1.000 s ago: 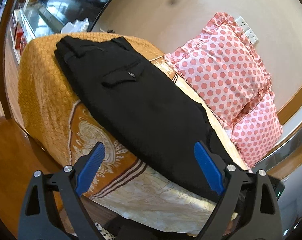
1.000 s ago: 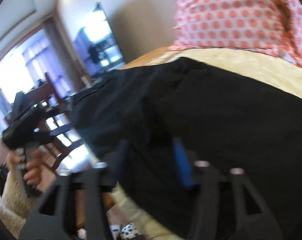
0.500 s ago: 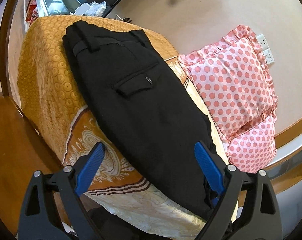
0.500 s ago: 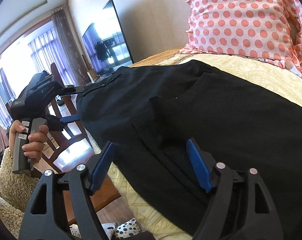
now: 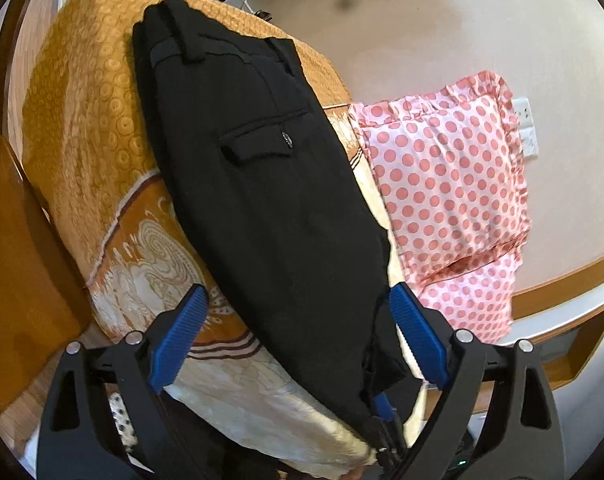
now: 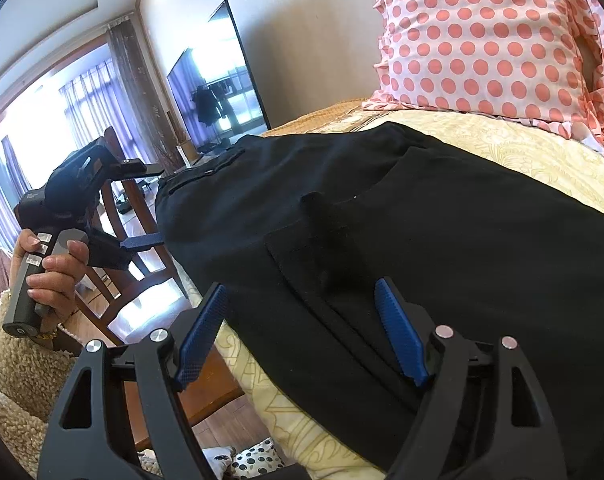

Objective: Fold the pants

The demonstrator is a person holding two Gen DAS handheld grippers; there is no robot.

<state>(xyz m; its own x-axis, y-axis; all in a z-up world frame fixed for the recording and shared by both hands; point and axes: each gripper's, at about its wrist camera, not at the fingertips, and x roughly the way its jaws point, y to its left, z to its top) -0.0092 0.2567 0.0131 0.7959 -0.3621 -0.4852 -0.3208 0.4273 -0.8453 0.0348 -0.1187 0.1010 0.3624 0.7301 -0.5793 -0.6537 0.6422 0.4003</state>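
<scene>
Black pants [image 5: 269, 200] lie lengthwise on the bed, folded in half along their length, waistband at the far end and back pocket [image 5: 257, 144] facing up. My left gripper [image 5: 297, 320] is open, hovering over the near part of the pants, touching nothing. In the right wrist view the pants [image 6: 442, 248] fill the middle, with a folded-over layer on top. My right gripper [image 6: 302, 308] is open just above the pants' near edge. The left gripper [image 6: 141, 242] shows there too, hand-held beside the bed.
The bed has an orange and cream patterned cover [image 5: 89, 120]. A pink polka-dot pillow [image 5: 446, 176] lies right of the pants, also in the right wrist view [image 6: 482, 36]. A wooden chair [image 6: 141, 264] and a TV [image 6: 217, 80] stand beyond the bed's side.
Both grippers stayed open. The left gripper rose and pulled back, bringing more of the pants into view. The right gripper's view steadied from blur and drew back slightly from the pants.
</scene>
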